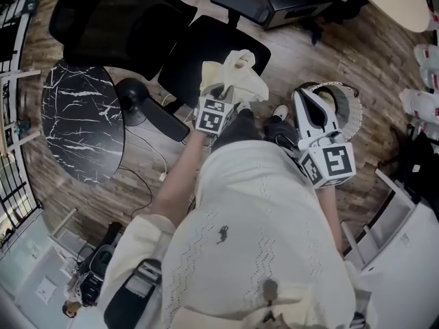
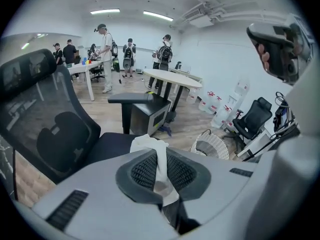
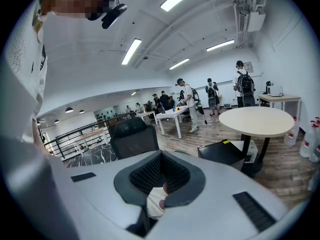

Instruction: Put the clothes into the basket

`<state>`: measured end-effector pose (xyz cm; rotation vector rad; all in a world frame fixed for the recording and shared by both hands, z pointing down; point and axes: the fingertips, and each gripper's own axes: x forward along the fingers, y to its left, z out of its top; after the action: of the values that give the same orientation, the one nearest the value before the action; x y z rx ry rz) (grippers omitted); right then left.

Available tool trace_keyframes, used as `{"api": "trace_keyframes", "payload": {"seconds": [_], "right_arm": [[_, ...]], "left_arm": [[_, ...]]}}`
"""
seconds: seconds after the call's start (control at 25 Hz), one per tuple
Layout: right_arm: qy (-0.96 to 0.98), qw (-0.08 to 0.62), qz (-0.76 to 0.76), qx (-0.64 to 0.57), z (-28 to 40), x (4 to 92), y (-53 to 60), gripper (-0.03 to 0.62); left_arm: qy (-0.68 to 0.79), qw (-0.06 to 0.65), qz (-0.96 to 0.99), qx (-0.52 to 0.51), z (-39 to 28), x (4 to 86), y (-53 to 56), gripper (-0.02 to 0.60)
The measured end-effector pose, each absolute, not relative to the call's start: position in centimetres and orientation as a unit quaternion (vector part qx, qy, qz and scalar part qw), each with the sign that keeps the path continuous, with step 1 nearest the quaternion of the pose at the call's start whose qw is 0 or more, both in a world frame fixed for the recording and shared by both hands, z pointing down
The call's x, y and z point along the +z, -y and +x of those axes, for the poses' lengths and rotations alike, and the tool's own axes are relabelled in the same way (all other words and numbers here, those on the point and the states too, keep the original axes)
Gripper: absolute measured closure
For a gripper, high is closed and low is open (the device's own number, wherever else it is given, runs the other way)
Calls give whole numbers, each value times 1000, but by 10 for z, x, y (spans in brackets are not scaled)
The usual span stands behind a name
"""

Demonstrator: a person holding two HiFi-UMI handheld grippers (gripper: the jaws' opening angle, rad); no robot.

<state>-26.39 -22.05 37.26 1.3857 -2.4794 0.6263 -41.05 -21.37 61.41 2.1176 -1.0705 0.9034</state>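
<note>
My left gripper (image 1: 221, 91) is shut on a cream garment (image 1: 236, 74), which hangs bunched above the seat of a black office chair (image 1: 206, 46). In the left gripper view the pale cloth (image 2: 161, 176) runs between the closed pads and bulges out past the tips of the left gripper (image 2: 160, 156). A white wicker basket (image 1: 350, 108) stands on the floor to the right, also seen as the basket (image 2: 210, 145) beyond the jaws. My right gripper (image 1: 309, 100) hovers over the basket's near rim. In the right gripper view, the right gripper (image 3: 160, 161) has its pads together with nothing held.
A black marble-topped round table (image 1: 82, 122) stands left, with a black fan (image 1: 134, 98) and cables on the wood floor beside it. A second black chair (image 1: 116, 12) is behind. White furniture (image 1: 405, 252) stands at right. Several people stand far off by a round table (image 2: 172, 77).
</note>
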Motion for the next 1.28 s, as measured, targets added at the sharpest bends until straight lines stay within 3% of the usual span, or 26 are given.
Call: {"api": "trace_keyframes", "payload": {"seconds": [1.28], "right_arm": [[840,91,498,192,-257,345,230,586]], "left_arm": [[444,169,864,169,-395,424,278,538]]}}
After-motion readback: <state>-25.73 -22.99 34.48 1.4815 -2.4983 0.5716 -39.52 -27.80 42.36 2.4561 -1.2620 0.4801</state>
